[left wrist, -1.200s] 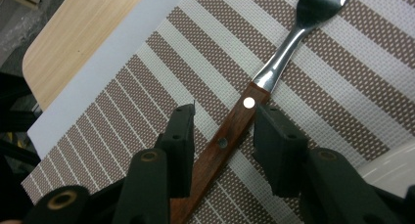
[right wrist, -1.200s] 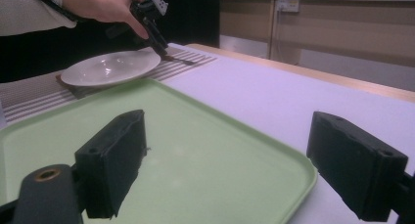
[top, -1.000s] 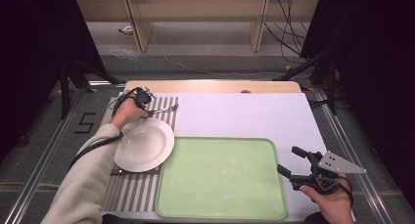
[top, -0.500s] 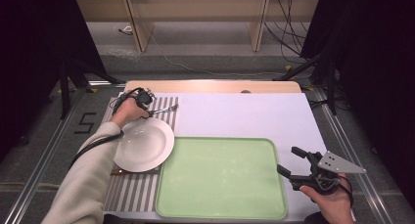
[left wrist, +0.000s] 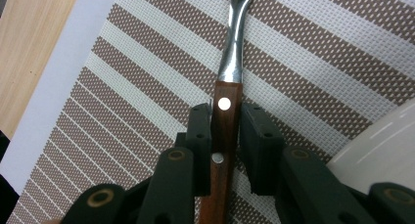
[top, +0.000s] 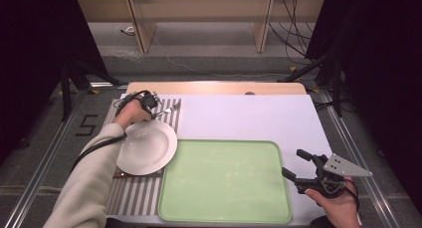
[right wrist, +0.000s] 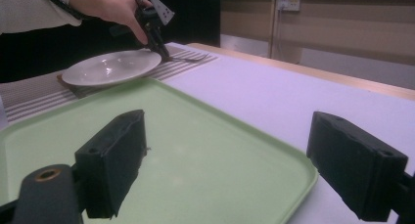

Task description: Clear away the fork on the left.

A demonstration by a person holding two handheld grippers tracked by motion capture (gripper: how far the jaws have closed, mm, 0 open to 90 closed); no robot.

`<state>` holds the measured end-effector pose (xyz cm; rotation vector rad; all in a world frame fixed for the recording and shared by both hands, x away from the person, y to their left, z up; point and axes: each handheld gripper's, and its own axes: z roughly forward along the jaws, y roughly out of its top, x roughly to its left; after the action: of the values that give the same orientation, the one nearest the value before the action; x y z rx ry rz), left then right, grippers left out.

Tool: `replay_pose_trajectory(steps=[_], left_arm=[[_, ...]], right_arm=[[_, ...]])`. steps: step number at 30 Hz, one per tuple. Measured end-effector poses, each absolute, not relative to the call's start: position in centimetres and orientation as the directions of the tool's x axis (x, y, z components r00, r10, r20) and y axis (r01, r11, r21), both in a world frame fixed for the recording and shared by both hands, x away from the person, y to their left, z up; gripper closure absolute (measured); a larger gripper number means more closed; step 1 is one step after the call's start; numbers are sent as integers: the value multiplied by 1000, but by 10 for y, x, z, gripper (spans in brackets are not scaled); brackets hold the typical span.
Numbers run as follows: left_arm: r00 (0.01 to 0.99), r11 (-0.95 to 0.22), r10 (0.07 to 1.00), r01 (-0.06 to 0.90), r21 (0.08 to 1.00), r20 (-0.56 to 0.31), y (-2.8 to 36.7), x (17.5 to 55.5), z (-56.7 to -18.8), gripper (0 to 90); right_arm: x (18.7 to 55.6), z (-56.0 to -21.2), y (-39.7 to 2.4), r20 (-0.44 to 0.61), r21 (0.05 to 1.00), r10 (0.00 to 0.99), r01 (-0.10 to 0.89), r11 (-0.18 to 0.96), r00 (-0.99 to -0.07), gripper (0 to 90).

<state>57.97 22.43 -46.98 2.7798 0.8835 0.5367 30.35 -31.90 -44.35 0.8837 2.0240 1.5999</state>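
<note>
Fork (left wrist: 228,111) on striped placemat (left wrist: 147,72), white plate (top: 145,147) just beside, left hand-held gripper (left wrist: 226,136) clamping handle

Lab test rig, dark curtains (top: 35,49), floor cables (top: 209,71)

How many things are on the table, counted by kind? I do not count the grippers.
Plate: 1
Fork: 1
Green tray: 1
Striped placemat: 1
Total: 4
</note>
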Motion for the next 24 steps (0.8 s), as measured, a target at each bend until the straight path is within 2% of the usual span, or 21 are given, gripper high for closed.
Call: replay_pose_trajectory(steps=[6, 24], left_arm=[[773, -824, 565, 506, 255, 289, 224, 579, -469, 762], [746, -798, 602, 553, 240, 285, 220, 580, -469, 766]], right_arm=[[304, -444, -319, 67, 965, 697, 223, 136, -714, 159], [303, -444, -319, 66, 964, 696, 225, 139, -715, 159]])
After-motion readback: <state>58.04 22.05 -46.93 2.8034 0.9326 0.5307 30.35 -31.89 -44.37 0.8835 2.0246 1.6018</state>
